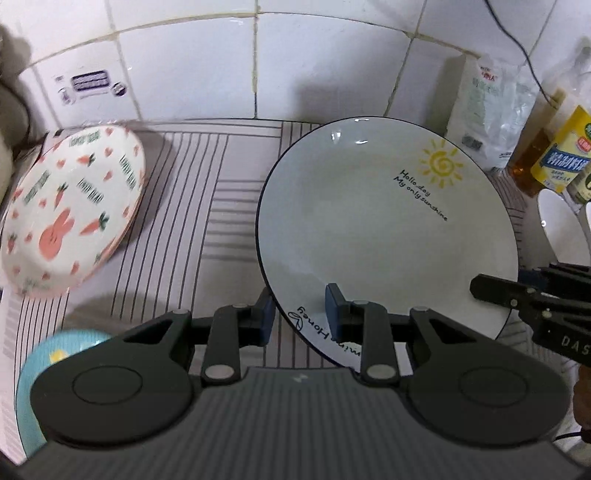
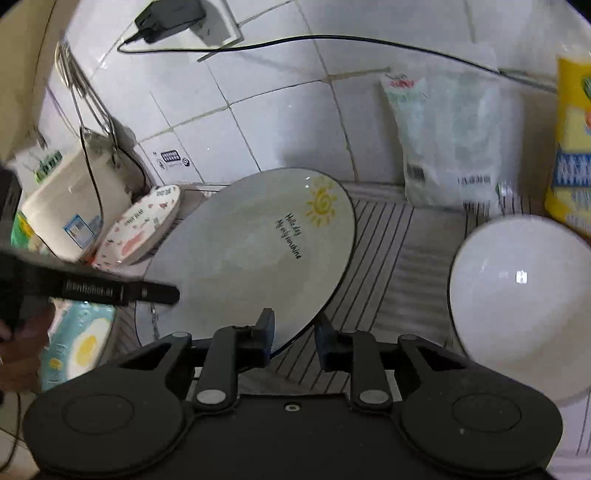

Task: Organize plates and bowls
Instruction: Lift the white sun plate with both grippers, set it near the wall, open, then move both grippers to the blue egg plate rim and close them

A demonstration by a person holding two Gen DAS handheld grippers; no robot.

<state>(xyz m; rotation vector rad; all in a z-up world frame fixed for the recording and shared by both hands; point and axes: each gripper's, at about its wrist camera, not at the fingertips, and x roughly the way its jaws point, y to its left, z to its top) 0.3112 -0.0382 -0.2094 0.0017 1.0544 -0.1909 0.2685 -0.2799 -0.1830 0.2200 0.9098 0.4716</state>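
Note:
A white plate [image 1: 369, 229] with a yellow sun and black lettering hangs tilted above the striped mat [image 1: 207, 206]. My left gripper [image 1: 299, 310] is shut on its near rim, one pad outside and one on the face. In the right wrist view, the same plate [image 2: 251, 243] has its lower rim between the pads of my right gripper [image 2: 295, 339]. The right pad stands clear of the rim, so this gripper is open. A rabbit-and-carrot dish [image 1: 74, 206] leans at the left. A white bowl [image 2: 517, 295] sits on the right. A pale blue dish [image 2: 81, 343] with an egg print lies near left.
A tiled wall closes the back. A clear bag [image 2: 450, 147] and a yellow-labelled oil bottle [image 1: 557, 151] stand at the back right. A white appliance [image 2: 74, 206] fills the left corner. A plug [image 2: 170, 18] and its cable run along the wall.

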